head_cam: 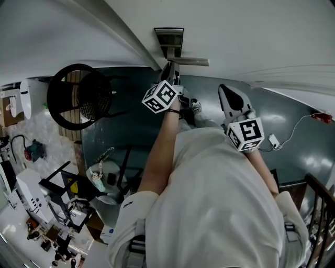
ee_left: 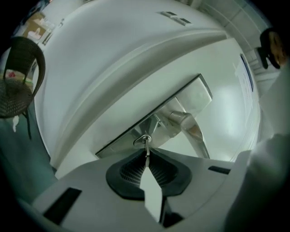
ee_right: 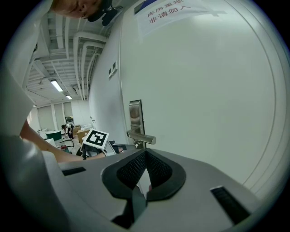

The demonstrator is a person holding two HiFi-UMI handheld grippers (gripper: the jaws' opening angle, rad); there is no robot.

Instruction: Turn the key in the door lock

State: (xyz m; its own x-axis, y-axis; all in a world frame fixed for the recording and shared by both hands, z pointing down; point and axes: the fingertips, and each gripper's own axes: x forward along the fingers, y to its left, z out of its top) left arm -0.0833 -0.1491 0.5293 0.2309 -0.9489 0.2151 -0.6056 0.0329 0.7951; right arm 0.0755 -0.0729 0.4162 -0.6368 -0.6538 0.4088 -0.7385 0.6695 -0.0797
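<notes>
At a smooth white door (ee_right: 204, 90), the left gripper (ee_left: 146, 157) pinches a small metal key (ee_left: 145, 147) in the brushed-steel lock plate (ee_left: 125, 139). The lever handle (ee_left: 181, 118) sits at two o'clock. The right gripper (ee_right: 145, 153) hangs closed and empty, and a round black wicker chair (head_cam: 78, 94) stands at nine o'clock.

Look to your right gripper view: near the top of the white door (ee_right: 217, 113) hangs a white paper notice (ee_right: 176, 11) with two lines of dark Chinese print, 库房重地 above 非请勿入, under a blue strip whose print is cut off by the frame. In your left gripper view the same notice is too slanted to read. The white cube (head_cam: 161, 98) at the head view's left and the one on the right (head_cam: 246, 134) carry black square code patterns, no letters.
</notes>
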